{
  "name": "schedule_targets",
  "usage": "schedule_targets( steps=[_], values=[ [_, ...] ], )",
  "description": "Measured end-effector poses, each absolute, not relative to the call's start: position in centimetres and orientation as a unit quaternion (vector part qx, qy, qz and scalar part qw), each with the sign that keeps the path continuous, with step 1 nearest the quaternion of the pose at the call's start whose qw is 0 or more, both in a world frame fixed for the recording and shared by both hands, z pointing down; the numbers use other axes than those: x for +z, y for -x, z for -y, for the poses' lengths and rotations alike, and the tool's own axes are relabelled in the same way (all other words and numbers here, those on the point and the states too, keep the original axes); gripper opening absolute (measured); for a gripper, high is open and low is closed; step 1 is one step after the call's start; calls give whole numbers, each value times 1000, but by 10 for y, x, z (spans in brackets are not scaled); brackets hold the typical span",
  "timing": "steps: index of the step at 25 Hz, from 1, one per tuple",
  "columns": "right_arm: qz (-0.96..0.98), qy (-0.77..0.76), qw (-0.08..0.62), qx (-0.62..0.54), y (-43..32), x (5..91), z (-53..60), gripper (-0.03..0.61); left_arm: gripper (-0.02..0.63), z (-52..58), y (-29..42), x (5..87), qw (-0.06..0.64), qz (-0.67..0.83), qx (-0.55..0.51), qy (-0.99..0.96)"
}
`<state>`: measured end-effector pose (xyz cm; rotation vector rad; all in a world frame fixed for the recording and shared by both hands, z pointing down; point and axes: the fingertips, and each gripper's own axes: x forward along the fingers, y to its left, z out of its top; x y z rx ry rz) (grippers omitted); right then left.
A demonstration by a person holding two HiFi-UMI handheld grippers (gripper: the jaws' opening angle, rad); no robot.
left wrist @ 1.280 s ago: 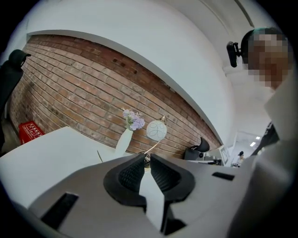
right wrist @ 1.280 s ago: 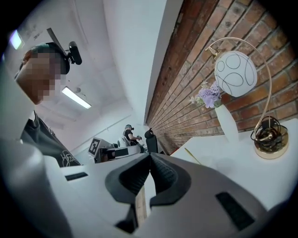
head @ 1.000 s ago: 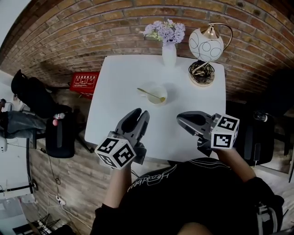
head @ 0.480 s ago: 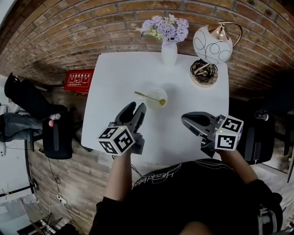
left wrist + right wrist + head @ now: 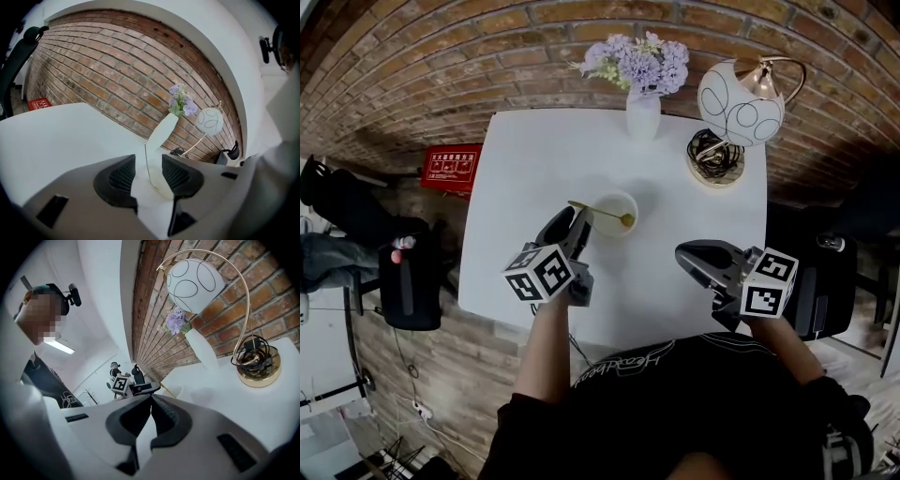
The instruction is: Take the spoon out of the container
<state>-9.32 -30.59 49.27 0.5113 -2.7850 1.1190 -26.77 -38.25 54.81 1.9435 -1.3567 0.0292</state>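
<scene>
A small white container [image 5: 614, 208] stands mid-table with a thin gold spoon [image 5: 598, 212] across it, handle pointing left. My left gripper [image 5: 573, 223] sits low at the container's near left, its tips by the spoon handle. Its jaws have just been opening and stand open; in the left gripper view the container [image 5: 159, 183] and spoon handle [image 5: 146, 164] show in the gap of the left gripper [image 5: 149, 159], untouched. My right gripper [image 5: 683, 252] hangs at the near right, apart from the container. Seen in its own view, the right gripper [image 5: 151, 399] is shut on nothing.
At the table's far edge stand a white vase [image 5: 643, 114] of lilac flowers [image 5: 639, 62] and a globe lamp [image 5: 739, 101] on a gold base [image 5: 713, 154] with coiled cord. A brick wall lies behind. A black chair [image 5: 412, 281] and a red box [image 5: 450, 165] are left of the white table [image 5: 534, 150].
My left gripper moved forward and down to the container's near left side, and its jaws spread wider. The right gripper sank a little toward the table's near edge.
</scene>
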Motion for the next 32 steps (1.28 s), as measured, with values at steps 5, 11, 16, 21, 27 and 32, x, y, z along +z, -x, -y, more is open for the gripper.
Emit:
schedule_targets(
  steps=[5,11,16,21,27,32],
  values=[
    [910,-166,54,375,95,502,309,-3,140,393,272,555,376,539,8,-754],
    [908,-163,59,382,97,510,311,-3,95,399,271,559,364,546,19,-754],
    [907,-163,62,384,95,513,313,-3,46,400,268,558,357,548,25,-756],
    [906,-160,59,387,95,512,312,-3,15,399,263,555,358,546,27,-757],
    [906,-156,54,389,94,509,310,-3,8,397,258,543,346,544,25,-763],
    [911,-157,50,378,94,500,308,-3,8,393,253,532,329,542,25,-772]
  ],
)
